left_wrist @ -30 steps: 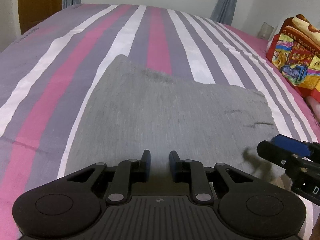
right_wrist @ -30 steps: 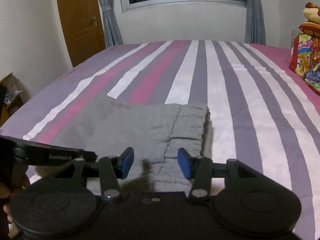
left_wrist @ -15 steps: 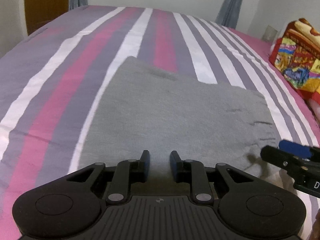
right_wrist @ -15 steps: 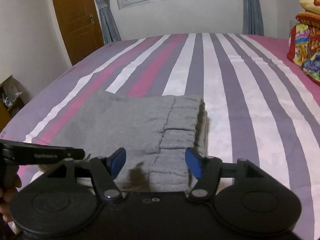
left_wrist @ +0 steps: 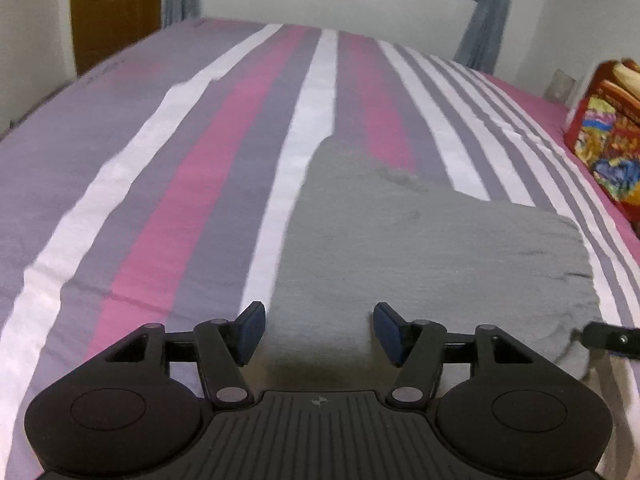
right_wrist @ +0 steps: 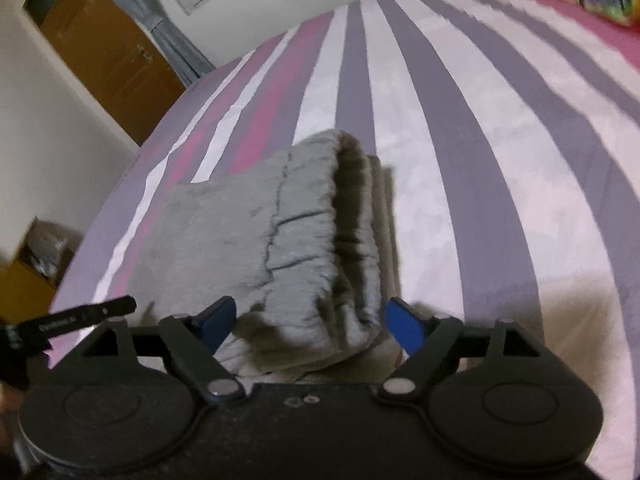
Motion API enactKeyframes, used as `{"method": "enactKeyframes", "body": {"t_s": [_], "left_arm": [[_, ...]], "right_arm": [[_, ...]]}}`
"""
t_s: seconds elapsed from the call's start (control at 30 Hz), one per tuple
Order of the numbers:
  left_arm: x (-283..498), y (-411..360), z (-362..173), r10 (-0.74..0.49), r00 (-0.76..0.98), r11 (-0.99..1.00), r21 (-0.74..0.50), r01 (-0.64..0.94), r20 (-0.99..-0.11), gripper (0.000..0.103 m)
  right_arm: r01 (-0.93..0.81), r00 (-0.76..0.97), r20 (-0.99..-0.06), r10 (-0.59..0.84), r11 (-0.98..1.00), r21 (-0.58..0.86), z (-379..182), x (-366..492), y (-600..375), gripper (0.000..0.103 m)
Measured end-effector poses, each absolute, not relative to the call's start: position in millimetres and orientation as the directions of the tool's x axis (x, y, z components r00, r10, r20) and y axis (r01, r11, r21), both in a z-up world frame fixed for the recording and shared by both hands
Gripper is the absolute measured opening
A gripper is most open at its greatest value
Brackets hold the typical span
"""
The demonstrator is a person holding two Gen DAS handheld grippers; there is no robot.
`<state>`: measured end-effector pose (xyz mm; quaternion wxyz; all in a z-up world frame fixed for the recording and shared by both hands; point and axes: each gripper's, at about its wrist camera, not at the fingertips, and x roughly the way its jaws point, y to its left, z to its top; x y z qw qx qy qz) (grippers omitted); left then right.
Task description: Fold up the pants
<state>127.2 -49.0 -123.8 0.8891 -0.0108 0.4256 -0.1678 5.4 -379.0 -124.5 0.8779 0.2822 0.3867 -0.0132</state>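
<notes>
Grey pants (left_wrist: 420, 248) lie folded flat on the striped bed (left_wrist: 180, 184). My left gripper (left_wrist: 318, 330) hovers over their near left edge, jaws opening, with cloth below the fingers and none pinched between the pads. In the right wrist view the ribbed waistband end of the pants (right_wrist: 304, 248) bulges up between the blue pads of my right gripper (right_wrist: 310, 322). Its jaws are opening and stand apart from the cloth. A finger of the right gripper (left_wrist: 608, 338) shows at the left wrist view's right edge, and the left gripper (right_wrist: 80, 316) appears at the right wrist view's left edge.
A colourful folded blanket (left_wrist: 608, 148) lies at the bed's far right. A brown door (right_wrist: 108, 52), grey curtains (left_wrist: 486, 24) and a window stand beyond the bed. A box (right_wrist: 36, 256) sits on the floor by the bed's left side.
Both grippers' jaws have spread wider. The left gripper has shifted left toward the pants' left edge. The right gripper has rolled and dropped closer over the waistband end.
</notes>
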Motion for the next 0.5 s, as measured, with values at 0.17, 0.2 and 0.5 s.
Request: {"method": "enactKeyframes", "body": {"t_s": [0.17,0.2,0.5], "left_arm": [[149,-33,-148,-0.368,0.500,0.926,-0.256,0.279,-0.784,0.065],[154,-32,-153,-0.387,0.484,0.919,-0.284,0.275,-0.784,0.067],[169,-36,-173,-0.565,0.377,0.825,-0.485,0.291,-0.734,0.042]], "right_arm": [[0.261,0.677,-0.682,0.276,0.777,0.573,-145,10,-396,0.099],[0.267,0.674,-0.674,0.302,0.752,0.603,-151,12,-400,0.100],[0.202,0.698,-0.588,0.409,0.675,0.710,-170,26,-406,0.067]]}}
